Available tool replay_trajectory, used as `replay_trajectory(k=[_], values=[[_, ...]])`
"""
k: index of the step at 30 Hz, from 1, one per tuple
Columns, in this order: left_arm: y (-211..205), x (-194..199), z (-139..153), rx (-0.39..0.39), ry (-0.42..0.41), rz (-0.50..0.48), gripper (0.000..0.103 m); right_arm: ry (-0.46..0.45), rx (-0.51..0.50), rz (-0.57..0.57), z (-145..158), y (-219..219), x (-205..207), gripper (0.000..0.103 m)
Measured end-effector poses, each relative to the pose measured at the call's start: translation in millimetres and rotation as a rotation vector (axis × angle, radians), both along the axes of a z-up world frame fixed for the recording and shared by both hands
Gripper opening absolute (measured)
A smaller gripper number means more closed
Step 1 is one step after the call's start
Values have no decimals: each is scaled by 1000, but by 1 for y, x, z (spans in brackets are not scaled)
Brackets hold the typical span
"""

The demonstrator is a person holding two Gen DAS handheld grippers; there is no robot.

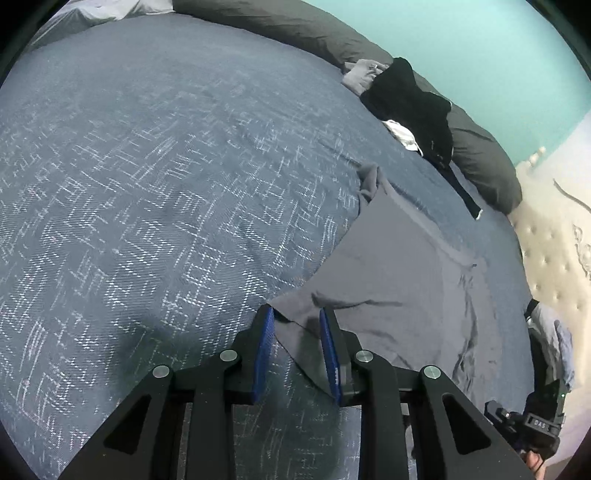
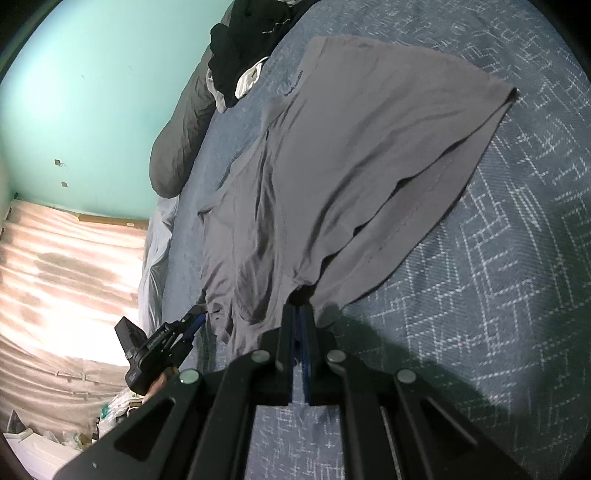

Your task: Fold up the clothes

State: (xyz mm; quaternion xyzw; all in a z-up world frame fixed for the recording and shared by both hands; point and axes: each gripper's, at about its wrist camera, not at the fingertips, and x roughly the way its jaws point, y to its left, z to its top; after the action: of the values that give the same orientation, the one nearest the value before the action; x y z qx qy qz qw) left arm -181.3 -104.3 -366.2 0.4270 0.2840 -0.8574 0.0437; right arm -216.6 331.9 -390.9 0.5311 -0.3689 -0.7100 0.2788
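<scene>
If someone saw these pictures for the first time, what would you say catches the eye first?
Most striking is the wrinkled grey T-shirt spread on the dark blue bedspread with white line pattern; the right gripper has its jaws shut on the shirt's near edge. The left gripper has its jaws open around another corner. A heap of black clothing lies against the long dark grey pillow by the turquoise wall.

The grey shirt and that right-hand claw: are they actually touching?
Touching. The right wrist view shows the right gripper shut on the grey shirt, with the fabric bunching up into its closed fingers.
</scene>
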Motion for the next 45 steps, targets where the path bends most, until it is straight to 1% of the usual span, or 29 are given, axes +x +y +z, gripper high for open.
replay_trajectory(k=[4,5,6,9,11,23,28,31,34,37,41,43,44,45], values=[[1,-1,0,7,8,-5,27,-4,3,-4,-3,1,-1,4],[1,-2,-1,6,9,-9,25,-6,3,-5,-3,1,-1,4],[1,-2,-1,8,7,-13,19,-6,3,-4,-4,1,-1,4],[1,-2,-2,13,7,-19,6,-8,4,-4,-5,2,-1,4],[0,-1,0,11,16,-19,5,-10,6,-4,-6,3,-2,4],[-7,8,16,42,72,2,4,-10,5,9,-7,-3,-4,4],[-19,12,7,150,64,30,4,-8,3,14,-7,-6,-5,4],[-28,12,-2,179,46,56,4,-7,3,17,-6,-8,-5,4],[-29,10,-4,179,42,58,4,0,-5,28,-4,-13,-6,4],[-25,8,-2,160,41,47,4,25,-22,53,3,-24,-7,4],[-23,7,-2,148,38,33,4,75,15,109,17,-49,-9,4],[-22,7,-2,145,35,26,4,90,16,127,22,-61,-10,5],[-22,8,-2,143,34,23,4,96,23,135,24,-67,-10,6],[-21,8,-2,135,35,19,4,102,30,143,26,-73,-10,14]])
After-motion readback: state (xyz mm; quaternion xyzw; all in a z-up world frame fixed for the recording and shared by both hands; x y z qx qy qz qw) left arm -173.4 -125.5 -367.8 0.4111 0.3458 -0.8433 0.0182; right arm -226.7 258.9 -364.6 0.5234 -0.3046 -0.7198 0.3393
